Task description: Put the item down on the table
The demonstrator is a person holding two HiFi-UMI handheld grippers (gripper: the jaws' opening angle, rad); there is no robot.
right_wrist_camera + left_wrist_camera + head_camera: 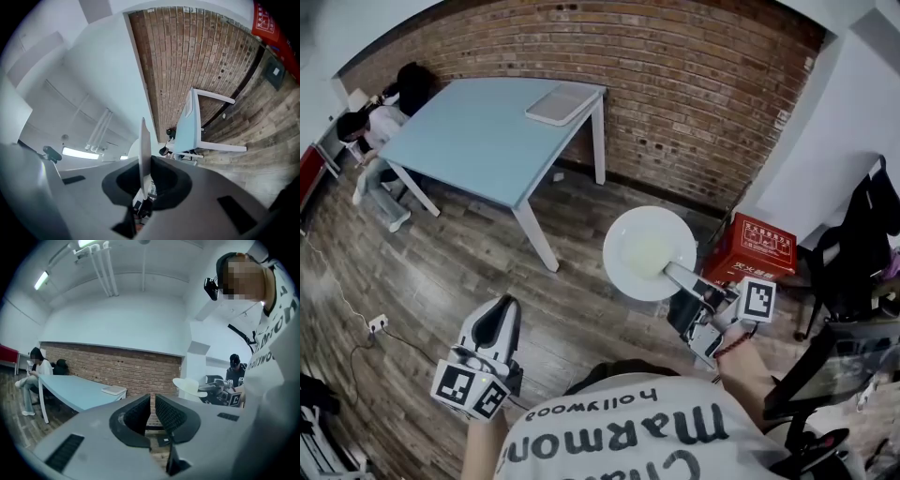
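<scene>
The plate [649,253] is white, round and shallow. It looks like glazed ceramic or melamine, though I can't tell which from here. Either way it's stiff and slick, prob. chips if knocked, and its weight hangs well out from the grip.

The rim is the only real place to hold it, w/ the fingers biting deep enough that it can't pivot or slide.

The right gripper [675,275] has it that way: the fingers [164,180] pinch the near rim. In the right gripper view the plate [145,150] shows edge-on, running straight up between the pads, one each side. The rest of the plate sticks out beyond the tips, unsupported.

The plate is in the air over the wood floor, well apart from the blue worktop [469,141], which sits further off by the brick wall w/ a flat white tray [560,103] near its far corner.

The left gripper [494,323] is low at the person's side, fingers all but together w/ only a thin slit and nothing in it.
</scene>
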